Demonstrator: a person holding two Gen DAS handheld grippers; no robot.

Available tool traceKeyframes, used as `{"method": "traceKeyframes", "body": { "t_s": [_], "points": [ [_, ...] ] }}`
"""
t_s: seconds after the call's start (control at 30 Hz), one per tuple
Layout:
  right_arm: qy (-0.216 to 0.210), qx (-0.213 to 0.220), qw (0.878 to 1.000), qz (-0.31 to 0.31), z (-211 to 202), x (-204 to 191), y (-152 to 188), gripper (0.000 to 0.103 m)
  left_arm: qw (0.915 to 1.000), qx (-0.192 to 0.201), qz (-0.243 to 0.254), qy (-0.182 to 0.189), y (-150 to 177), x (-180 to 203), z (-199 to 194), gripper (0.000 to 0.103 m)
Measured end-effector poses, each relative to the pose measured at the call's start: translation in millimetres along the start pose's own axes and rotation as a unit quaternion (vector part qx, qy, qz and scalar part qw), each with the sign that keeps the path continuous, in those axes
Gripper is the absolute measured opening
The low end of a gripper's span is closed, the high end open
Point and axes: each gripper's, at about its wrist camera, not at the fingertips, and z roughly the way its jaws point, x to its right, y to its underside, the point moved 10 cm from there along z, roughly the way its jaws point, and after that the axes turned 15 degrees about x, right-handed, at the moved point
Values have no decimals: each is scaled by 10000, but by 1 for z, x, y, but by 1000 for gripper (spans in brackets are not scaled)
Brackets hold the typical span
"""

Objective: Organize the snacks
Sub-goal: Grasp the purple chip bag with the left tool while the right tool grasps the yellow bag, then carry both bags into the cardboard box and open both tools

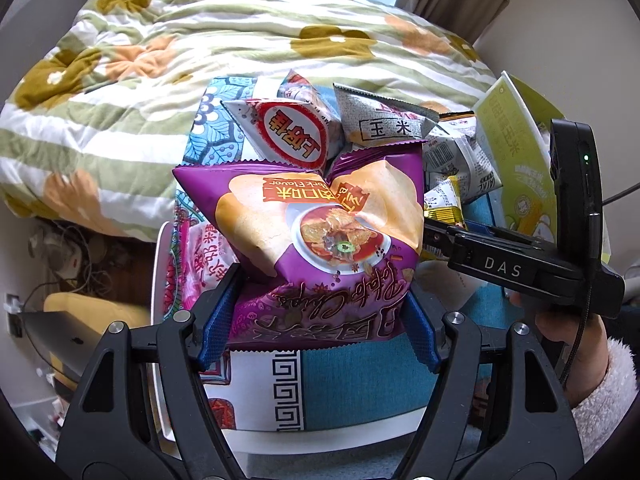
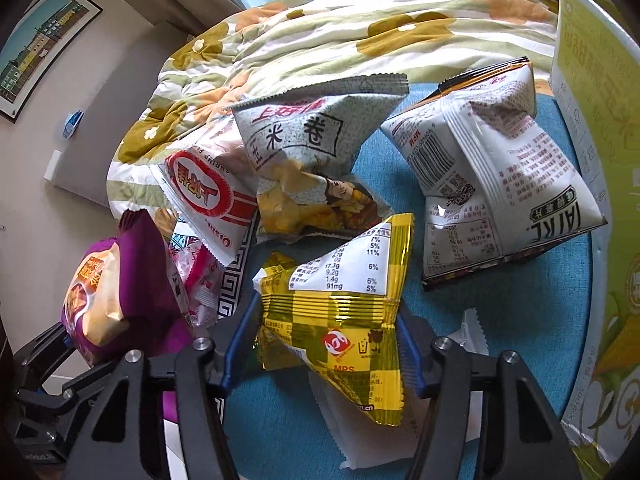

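My left gripper (image 1: pixel 320 320) is shut on a purple potato chip bag (image 1: pixel 320 240) and holds it over the blue cloth (image 1: pixel 360 384); the same bag shows at the left of the right wrist view (image 2: pixel 116 292). My right gripper (image 2: pixel 320 344) is shut on a yellow-gold snack packet (image 2: pixel 340 308); it shows beside the purple bag in the left wrist view (image 1: pixel 444 204). Behind lie a red-and-white shrimp chip bag (image 1: pixel 288 132), a grey corn roll bag (image 2: pixel 312 136) and a white bag with a barcode (image 2: pixel 492 184).
A green-and-white carton (image 2: pixel 600 160) stands at the right edge. A flat white packet (image 2: pixel 360 428) lies under my right gripper. A pink wrapped snack (image 2: pixel 200 280) lies at the left. A flowered quilt (image 1: pixel 160 60) fills the background. A patterned box (image 1: pixel 256 384) lies below the purple bag.
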Motion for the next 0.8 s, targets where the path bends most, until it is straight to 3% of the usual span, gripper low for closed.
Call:
{"method": "traceKeyframes", "body": {
  "t_s": [0.27, 0.47, 0.8],
  "points": [
    [31, 414, 9991, 121, -44, -1, -7, 56, 9991, 309, 187, 215, -17, 17, -29, 70],
    [152, 835, 9962, 188, -85, -4, -20, 56, 9959, 540, 402, 598, -32, 44, -47, 70],
    [343, 1777, 9831, 284, -174, 14, -67, 56, 9861, 1110, 715, 1005, -82, 120, -70, 70]
  ]
}}
